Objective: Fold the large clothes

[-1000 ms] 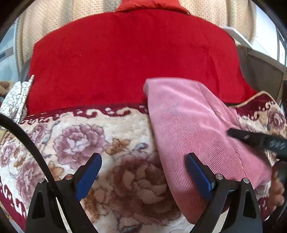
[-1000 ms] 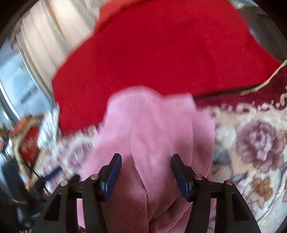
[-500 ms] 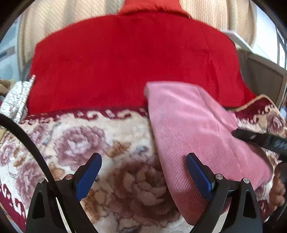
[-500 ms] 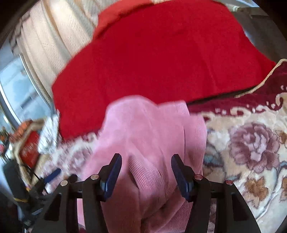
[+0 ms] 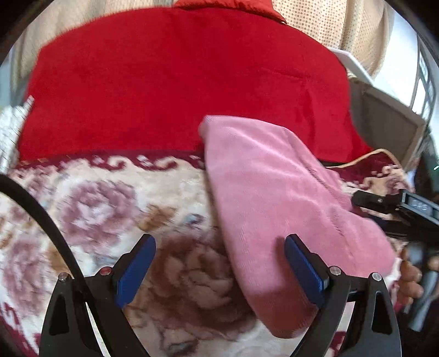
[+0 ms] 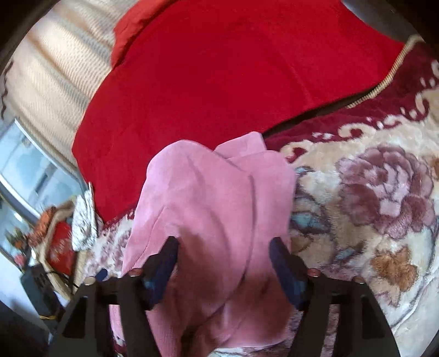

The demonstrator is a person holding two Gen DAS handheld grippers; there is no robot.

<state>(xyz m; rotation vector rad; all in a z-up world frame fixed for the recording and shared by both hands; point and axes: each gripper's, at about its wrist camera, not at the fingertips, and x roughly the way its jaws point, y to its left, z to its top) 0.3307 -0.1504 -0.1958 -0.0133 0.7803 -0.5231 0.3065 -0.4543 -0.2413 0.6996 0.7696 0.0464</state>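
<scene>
- On a plush cream blanket with mauve roses and a dark red border (image 5: 90, 203) lay the folded pink corduroy garment (image 5: 277, 197), a long slab running from the near edge up onto a red fleece blanket (image 5: 175, 82) spread behind it.
- Left hand-held gripper (image 5: 219, 270): its blue-padded jaws stood wide apart with nothing between the pads; the left pad hung over the rose pattern, and the right pad sat over the near end of the pink garment, though contact there could not be judged.
- Right hand-held gripper (image 6: 223, 270): its jaws had just been opening, and the pink corduroy garment (image 6: 214, 197) bulged up between them, a soft ridge of cloth in the gap with neither pad visibly pressing on it.
- From the right wrist view the garment showed rumpled folds and an upper layer lapped over a lower one, its far corner reaching the red fleece blanket (image 6: 219, 68).
- At the right edge of the left wrist view the black body of the other gripper lay beside the garment, with the fingertips (image 5: 410, 280) of a person's hand below it.
- Behind the red blanket hung a beige dotted curtain (image 5: 329, 24); a white patterned cloth (image 6: 83, 222) lay at the blanket's left end.
</scene>
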